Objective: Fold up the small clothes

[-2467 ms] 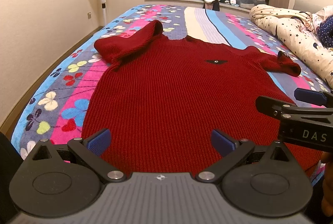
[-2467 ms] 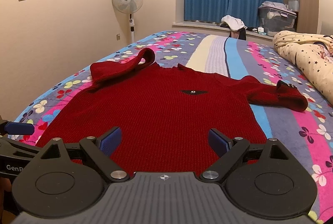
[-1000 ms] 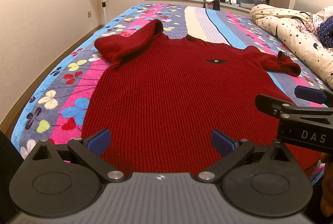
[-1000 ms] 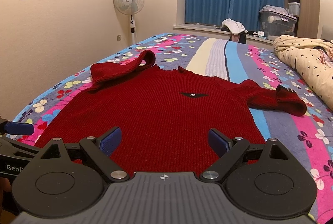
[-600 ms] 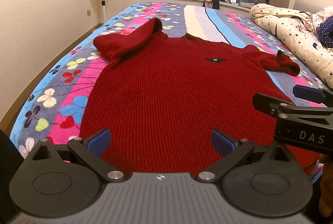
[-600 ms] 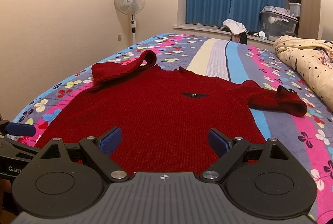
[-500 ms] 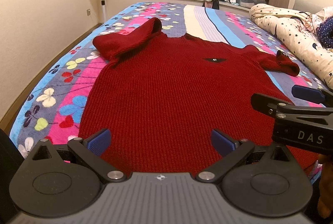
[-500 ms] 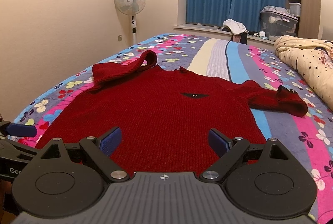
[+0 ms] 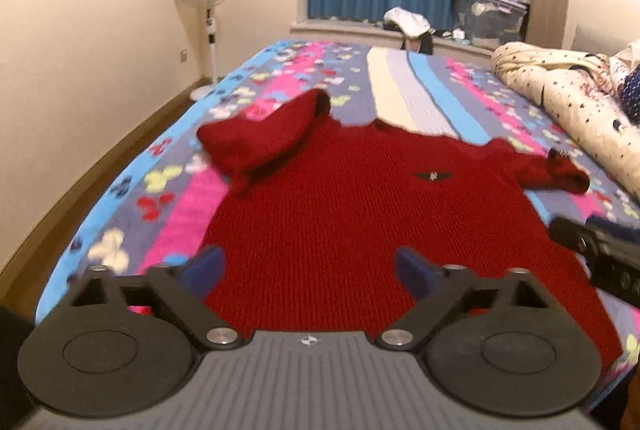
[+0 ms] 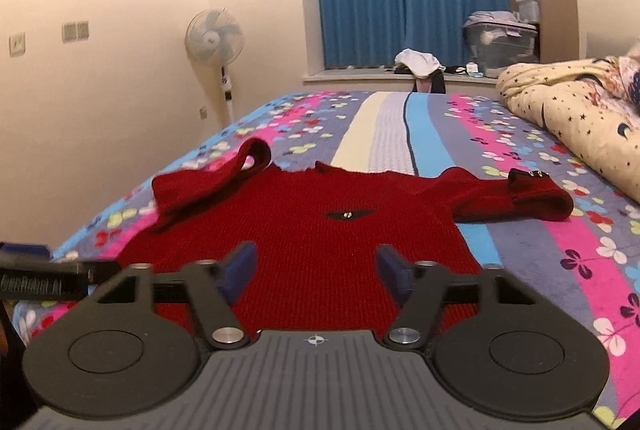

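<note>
While spread flat mid-frame on the floral bed (image 10: 540,230), 1 red sweater (image 10: 320,226) is recorded; left gripper (image 9: 308,266) and right gripper (image 10: 316,270), jaws just narrowed yet apart, grip nothing.

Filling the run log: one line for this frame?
sweater: flat on bed, unfolded | left gripper: jaws closing, nothing gripped | right gripper: jaws closing, nothing gripped
</note>
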The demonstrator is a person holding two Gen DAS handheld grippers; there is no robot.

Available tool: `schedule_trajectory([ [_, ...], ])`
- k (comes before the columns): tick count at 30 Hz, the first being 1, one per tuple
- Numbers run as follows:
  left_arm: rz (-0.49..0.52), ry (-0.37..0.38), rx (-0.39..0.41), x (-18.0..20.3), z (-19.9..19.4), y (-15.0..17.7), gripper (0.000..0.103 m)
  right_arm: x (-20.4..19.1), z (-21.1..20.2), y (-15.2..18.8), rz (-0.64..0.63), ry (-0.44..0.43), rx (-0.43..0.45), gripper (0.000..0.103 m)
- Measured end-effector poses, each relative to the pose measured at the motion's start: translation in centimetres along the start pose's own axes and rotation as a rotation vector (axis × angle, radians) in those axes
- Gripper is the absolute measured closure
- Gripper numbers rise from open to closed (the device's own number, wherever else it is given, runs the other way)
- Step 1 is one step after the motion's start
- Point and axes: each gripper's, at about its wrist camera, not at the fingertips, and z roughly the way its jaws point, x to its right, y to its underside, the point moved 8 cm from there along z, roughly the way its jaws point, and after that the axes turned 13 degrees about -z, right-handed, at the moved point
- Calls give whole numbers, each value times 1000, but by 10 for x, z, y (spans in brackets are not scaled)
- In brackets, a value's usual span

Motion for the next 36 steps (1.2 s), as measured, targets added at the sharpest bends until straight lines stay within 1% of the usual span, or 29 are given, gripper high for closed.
schedule_trajectory([
  [1, 9, 27, 23, 1, 5, -13, 33, 3, 1, -1, 11, -4, 6, 59],
  [2, 14, 54, 15, 5, 12, -26, 47, 6, 1, -3, 18, -8, 12, 69],
  [3, 12, 77, 1, 8, 19, -37, 61, 9, 2, -6, 24, -9, 20, 72],
  [4, 14, 87, -22, 10, 30, -48, 68, 13, 2, -8, 27, -6, 29, 73],
  [5, 23, 96, -30, 13, 42, -60, 79, 17, 3, -12, 29, -2, 35, 73],
  [6, 32, 103, -29, 16, 54, -73, 80, 21, 5, -16, 32, -6, 38, 73],
  [8, 46, 95, -56, 19, 86, -96, 81, 27, 11, -28, 31, -31, 40, 73],
  [10, 58, 91, -99, 21, 122, -112, 81, 32, 16, -47, 11, -46, 71, 73],
  [12, 52, 75, -111, 21, 156, -132, 81, 37, 28, -68, -14, -51, 97, 73],
  [14, 36, 52, -118, 16, 190, -148, 81, 43, 48, -92, -15, -66, 106, 72],
  [15, 23, 42, -123, 14, 205, -152, 81, 45, 61, -103, -16, -72, 102, 71],
  [17, -9, 29, -109, 8, 231, -163, 81, 47, 93, -122, -22, -71, 76, 64],
  [18, -25, 24, -104, 3, 243, -165, 81, 47, 110, -128, -21, -75, 57, 64],
  [20, -60, 13, -118, -12, 266, -158, 81, 49, 146, -137, 4, -94, 14, 64],
  [23, -66, -24, -155, -23, 292, -147, 81, 55, 191, -133, 35, -110, -15, 64],
  [24, -59, -27, -158, -24, 299, -148, 81, 55, 202, -126, 43, -107, -18, 64],
  [25, -43, -27, -141, -24, 304, -151, 81, 58, 213, -115, 63, -105, -26, 68],
  [26, -26, -32, -116, -24, 307, -155, 78, 59, 225, -103, 88, -100, -64, 81],
  [27, -20, -33, -103, -23, 310, -158, 74, 58, 237, -93, 116, -104, -117, 90],
  [28, -24, -26, -93, -21, 313, -161, 71, 55, 244, -88, 148, -137, -137, 96],
  [30, -38, -9, -85, -15, 320, -162, 61, 52, 256, -86, 185, -185, -139, 96],
  [33, -9, -14, -85, -1, 335, -159, 51, 46, 270, -81, 193, -209, -154, 95],
  [36, 50, -34, -99, 11, 348, -152, 50, 45, 283, -68, 234, -239, -213, 94],
])
